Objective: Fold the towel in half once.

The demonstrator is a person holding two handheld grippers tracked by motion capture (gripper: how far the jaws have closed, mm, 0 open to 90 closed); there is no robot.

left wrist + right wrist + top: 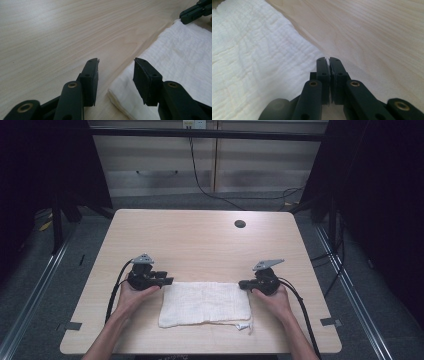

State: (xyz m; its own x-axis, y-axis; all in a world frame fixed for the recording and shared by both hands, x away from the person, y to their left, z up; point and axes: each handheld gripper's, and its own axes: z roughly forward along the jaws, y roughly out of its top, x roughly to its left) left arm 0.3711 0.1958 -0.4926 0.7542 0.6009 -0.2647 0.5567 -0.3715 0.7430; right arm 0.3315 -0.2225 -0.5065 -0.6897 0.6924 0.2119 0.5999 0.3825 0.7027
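A white folded cloth [205, 302] lies flat near the front edge of the wooden table [200, 240]. My left gripper [170, 281] is at the cloth's far left corner. In the left gripper view it [116, 61] stands open, with the corner of the cloth [180, 55] lying low between the jaws and not pinched. My right gripper [241, 283] is at the far right corner. In its own view it [327, 58] is shut, right by the edge of the cloth [249, 62], and I see no fabric between the pads. The right gripper [192, 12] also shows far off.
A dark round hole [240, 224] sits in the tabletop at the back right. A small white tag [243, 325] sticks out at the cloth's near right corner. Grey tape strips [72, 325] mark the table's front corners. Bare wood stretches behind the cloth.
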